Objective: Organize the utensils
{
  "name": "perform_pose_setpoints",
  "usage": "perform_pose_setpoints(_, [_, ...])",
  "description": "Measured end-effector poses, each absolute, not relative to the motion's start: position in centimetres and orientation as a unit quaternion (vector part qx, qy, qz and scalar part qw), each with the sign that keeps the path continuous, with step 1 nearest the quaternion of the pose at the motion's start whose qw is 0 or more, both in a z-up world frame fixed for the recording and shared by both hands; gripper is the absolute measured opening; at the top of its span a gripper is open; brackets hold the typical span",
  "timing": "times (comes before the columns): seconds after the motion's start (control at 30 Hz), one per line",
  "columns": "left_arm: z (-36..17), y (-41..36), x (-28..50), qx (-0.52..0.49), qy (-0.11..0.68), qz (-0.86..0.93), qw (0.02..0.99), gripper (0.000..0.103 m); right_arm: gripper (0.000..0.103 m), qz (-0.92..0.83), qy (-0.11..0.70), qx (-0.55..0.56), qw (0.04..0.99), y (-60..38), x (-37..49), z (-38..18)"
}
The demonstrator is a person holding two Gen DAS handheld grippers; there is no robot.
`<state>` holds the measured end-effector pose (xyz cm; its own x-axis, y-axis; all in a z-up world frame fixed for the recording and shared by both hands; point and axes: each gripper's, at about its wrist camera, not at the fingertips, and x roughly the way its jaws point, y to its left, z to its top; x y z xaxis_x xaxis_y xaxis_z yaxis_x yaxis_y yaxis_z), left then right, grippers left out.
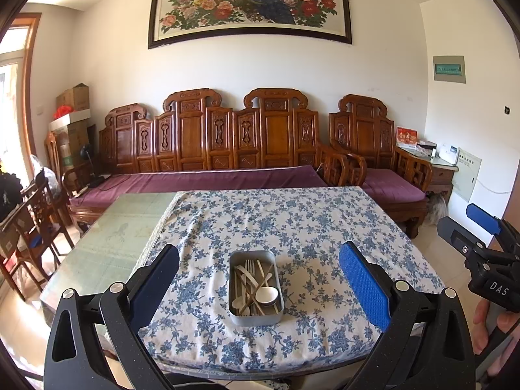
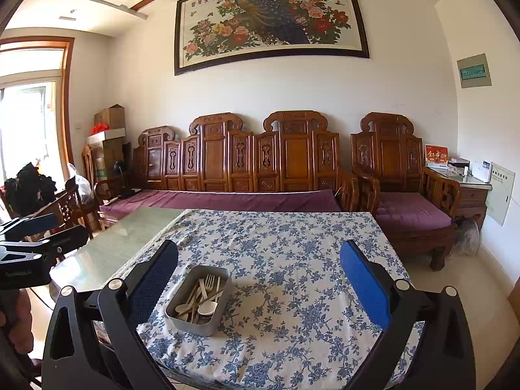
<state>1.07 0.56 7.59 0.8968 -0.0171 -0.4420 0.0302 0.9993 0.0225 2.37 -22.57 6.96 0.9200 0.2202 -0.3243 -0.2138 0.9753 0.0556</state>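
Note:
A grey metal tray (image 1: 236, 318) sits on the blue floral tablecloth near the front edge; it also shows in the right wrist view (image 2: 182, 320). Inside lie several utensils in a jumble: a fork (image 1: 249, 267), a white spoon (image 1: 267, 294), chopsticks and other pale pieces. My left gripper (image 1: 258, 287) is open and empty, held above the tray with a finger on each side of it. My right gripper (image 2: 258, 287) is open and empty, above the cloth just right of the tray. The right gripper shows at the left view's right edge (image 1: 471, 230).
The floral tablecloth (image 1: 292, 221) covers most of a glass-topped table (image 1: 107, 243), bare on the left. A carved wooden sofa (image 1: 208, 149) with purple cushions stands behind. Wooden chairs (image 1: 35, 214) stand at the left. Tiled floor lies to the right.

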Motion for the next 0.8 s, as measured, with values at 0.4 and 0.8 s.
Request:
perform_pose_setpoints(0.4, [7.81,0.17,1.0,0.017,0.226,-0.013,0.974,0.095,0.1,0.11,0.167,0.011,0.98,-22.62,2.38,6.79])
perform_pose_setpoints(0.8, [7.8,0.15,1.06,0.017,0.226,-0.013,0.974,0.095,0.1,0.109,0.167,0.012,0.98,-22.69,2.3,6.66])
